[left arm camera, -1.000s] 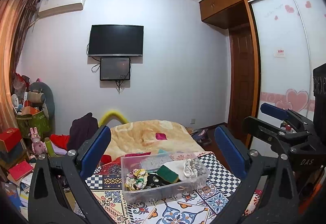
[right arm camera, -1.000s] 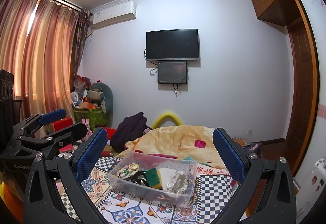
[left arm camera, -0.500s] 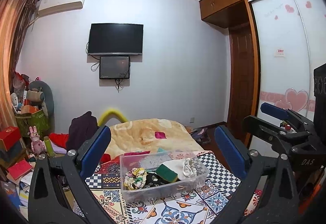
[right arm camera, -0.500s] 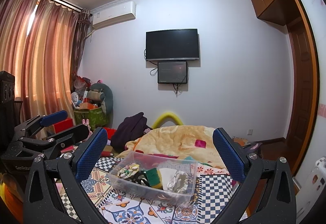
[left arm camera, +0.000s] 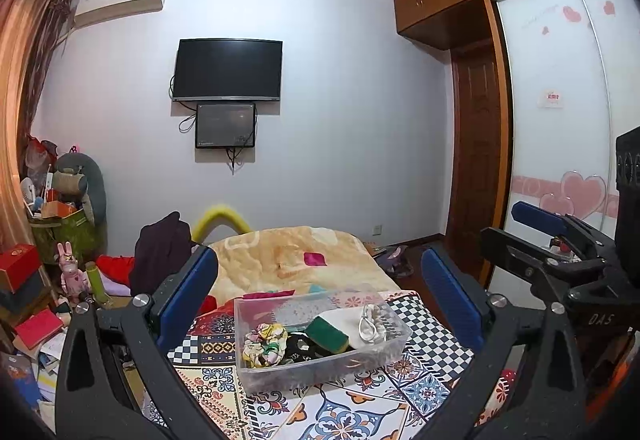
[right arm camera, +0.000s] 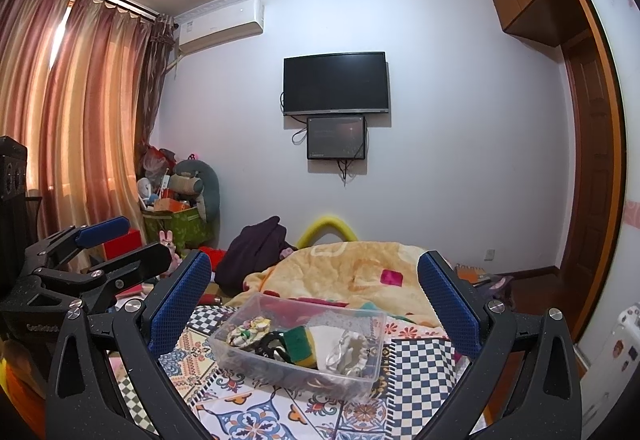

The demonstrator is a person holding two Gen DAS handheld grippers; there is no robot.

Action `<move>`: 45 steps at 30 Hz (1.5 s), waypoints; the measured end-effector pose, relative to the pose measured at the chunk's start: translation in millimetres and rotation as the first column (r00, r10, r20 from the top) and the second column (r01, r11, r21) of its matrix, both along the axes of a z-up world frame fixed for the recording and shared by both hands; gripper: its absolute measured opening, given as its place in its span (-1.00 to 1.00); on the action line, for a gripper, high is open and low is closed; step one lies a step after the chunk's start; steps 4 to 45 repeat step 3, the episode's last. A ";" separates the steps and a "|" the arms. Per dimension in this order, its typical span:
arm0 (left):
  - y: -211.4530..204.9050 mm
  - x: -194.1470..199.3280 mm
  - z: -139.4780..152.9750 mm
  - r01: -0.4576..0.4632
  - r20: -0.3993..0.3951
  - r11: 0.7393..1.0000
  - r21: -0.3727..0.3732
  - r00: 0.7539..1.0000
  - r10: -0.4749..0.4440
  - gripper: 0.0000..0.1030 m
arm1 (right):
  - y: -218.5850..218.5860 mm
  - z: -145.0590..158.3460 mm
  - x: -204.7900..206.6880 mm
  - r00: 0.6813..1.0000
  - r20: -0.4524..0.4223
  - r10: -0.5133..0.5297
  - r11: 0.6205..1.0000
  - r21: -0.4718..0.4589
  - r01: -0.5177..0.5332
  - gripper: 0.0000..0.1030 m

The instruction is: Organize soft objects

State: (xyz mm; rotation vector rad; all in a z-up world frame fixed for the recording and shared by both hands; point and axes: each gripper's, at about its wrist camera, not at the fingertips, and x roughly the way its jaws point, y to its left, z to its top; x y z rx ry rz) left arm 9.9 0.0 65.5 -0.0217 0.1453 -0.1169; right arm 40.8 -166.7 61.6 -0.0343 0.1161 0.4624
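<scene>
1. I hold my left hand-held gripper (left arm camera: 320,288) spread wide with nothing between its blue pads; my right hand-held gripper (right arm camera: 314,288) is likewise wide open and empty. Both hang above the surface, well apart from anything.

2. The soft things sit in a clear plastic bin (left arm camera: 320,368) ahead of and below both hand-held grippers: a floral scrunchie (left arm camera: 266,344) toward my left, a green sponge (left arm camera: 327,328) in the middle, a white pouch (left arm camera: 372,324) toward my right, with black pieces under them.

3. Risk, as I judge it: the items overlap, so closing on one may drag a neighbour out with it.

4. The bin looks light, and a finger catching its wall could tip or slide it.

5. My two hand-held grippers sit near each other side by side; reaching in together could make them collide.

6. The bin rests on a patterned cloth (left arm camera: 424,392) of tiles and checks spread over the bed, which may give underfoot.

7. Beyond lie a yellow blanket (right arm camera: 360,272), a wall television (right arm camera: 336,83), curtains (right arm camera: 76,127) to my left and a wardrobe (left arm camera: 560,111) to my right.
</scene>
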 end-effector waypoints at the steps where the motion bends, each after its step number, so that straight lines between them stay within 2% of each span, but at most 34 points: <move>1: 0.0 0.1 0.0 0.002 -0.001 1.000 -0.002 1.000 -0.002 1.00 | -0.3 -0.3 0.5 1.000 -0.004 0.000 1.000 0.002 0.000 1.00; 45: -0.1 0.9 -0.3 0.009 -0.007 1.000 -0.004 1.000 -0.009 1.00 | -0.7 -0.2 1.6 1.000 -0.010 0.000 1.000 0.006 0.000 1.00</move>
